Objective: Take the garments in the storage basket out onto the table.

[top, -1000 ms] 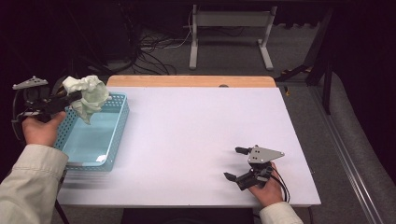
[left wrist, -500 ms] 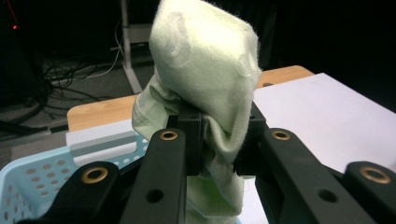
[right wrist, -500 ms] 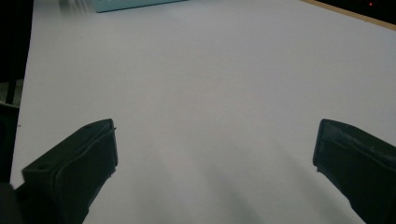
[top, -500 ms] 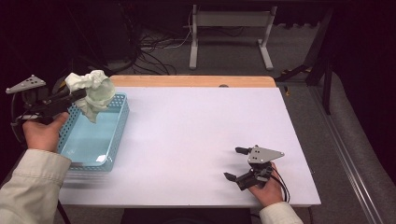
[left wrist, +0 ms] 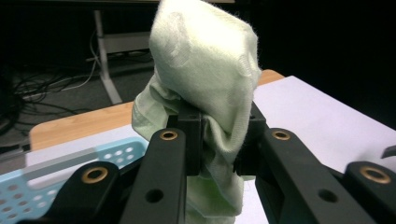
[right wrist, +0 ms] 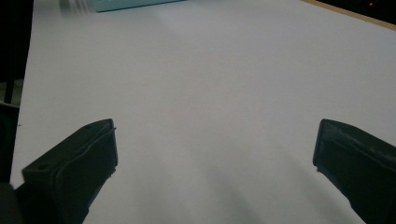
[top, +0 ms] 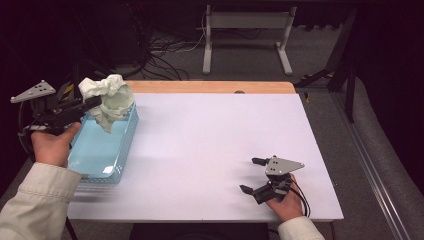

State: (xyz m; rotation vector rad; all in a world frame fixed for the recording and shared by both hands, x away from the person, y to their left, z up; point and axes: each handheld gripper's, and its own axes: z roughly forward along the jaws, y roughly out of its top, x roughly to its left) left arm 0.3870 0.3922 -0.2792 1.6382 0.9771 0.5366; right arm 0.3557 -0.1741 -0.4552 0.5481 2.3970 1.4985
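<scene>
A pale green cloth hangs bunched above the far end of the light blue perforated basket at the table's left. My left gripper is shut on the cloth, held in the air over the basket. In the left gripper view the cloth is pinched between both black jaws, draping over and below them, with the basket's rim at the lower left. My right gripper rests open on the white tabletop near the front right. The right gripper view has its two jaws wide apart over bare white table.
The white table surface has a wooden strip along its far edge. A metal stand and cables lie on the floor beyond. The basket's corner appears far off in the right gripper view.
My left gripper has carried the cloth slightly right and lower over the basket. The right gripper has not moved.
</scene>
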